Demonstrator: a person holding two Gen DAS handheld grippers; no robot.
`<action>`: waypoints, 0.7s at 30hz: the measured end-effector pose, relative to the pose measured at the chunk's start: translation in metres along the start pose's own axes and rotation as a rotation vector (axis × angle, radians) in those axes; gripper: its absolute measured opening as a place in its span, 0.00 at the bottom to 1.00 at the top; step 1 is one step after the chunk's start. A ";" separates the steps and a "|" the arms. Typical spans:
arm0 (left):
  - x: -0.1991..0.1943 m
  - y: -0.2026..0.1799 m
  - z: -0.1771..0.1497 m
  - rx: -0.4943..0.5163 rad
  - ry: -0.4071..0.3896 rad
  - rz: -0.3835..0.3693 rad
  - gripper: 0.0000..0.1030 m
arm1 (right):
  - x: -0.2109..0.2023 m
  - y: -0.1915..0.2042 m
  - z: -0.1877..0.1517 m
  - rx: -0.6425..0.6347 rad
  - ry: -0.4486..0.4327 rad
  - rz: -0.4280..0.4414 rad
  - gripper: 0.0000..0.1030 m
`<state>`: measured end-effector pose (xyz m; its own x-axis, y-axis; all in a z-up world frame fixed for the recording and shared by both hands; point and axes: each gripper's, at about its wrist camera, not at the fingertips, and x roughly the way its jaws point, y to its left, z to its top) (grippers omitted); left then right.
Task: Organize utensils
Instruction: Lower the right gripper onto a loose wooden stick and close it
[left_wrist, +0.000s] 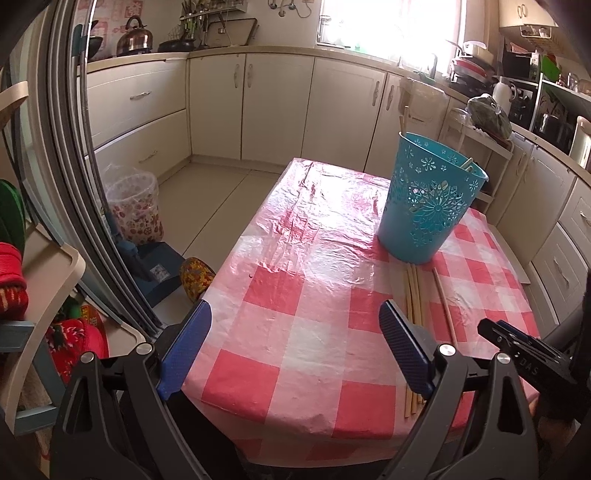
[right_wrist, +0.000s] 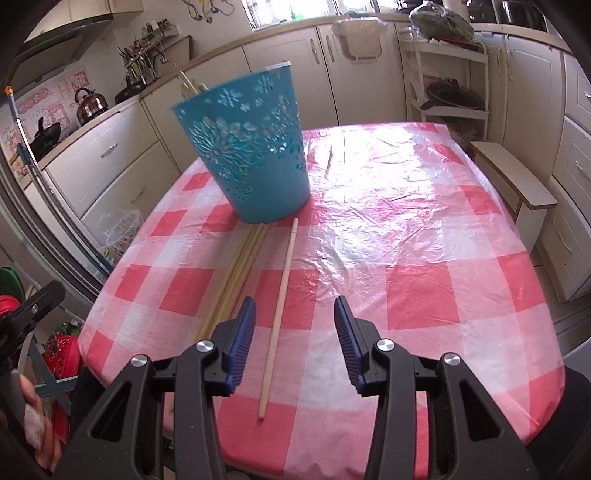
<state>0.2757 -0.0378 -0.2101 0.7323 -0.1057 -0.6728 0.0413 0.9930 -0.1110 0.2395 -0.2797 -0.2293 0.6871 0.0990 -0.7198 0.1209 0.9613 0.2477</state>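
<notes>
Kitchen tabletop, checked plastic cover: chopsticks lie before the blue basket. My right hand-held gripper is released, empty; closing off-centre could roll the lone chopstick away.

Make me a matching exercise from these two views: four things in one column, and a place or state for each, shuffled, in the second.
1. blue basket
2. single chopstick
3. chopstick bundle
4. right gripper

A. lies alone on the checked tablecloth
B. open, nothing between its pads
C. stands upright, sticks poking from its rim
D. lies side by side, left of the single one

Pairs: 1-C, 2-A, 3-D, 4-B
</notes>
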 end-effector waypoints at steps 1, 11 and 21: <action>0.003 -0.002 0.000 0.007 0.010 -0.007 0.86 | 0.006 0.000 0.002 0.002 0.012 0.002 0.38; 0.059 -0.057 0.006 0.136 0.134 -0.093 0.86 | 0.059 0.017 0.022 -0.084 0.101 -0.042 0.23; 0.124 -0.096 0.009 0.218 0.244 -0.069 0.86 | 0.047 -0.008 0.015 -0.126 0.084 -0.053 0.09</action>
<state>0.3684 -0.1462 -0.2764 0.5391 -0.1563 -0.8276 0.2486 0.9684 -0.0210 0.2812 -0.2866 -0.2553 0.6193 0.0631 -0.7826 0.0608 0.9899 0.1280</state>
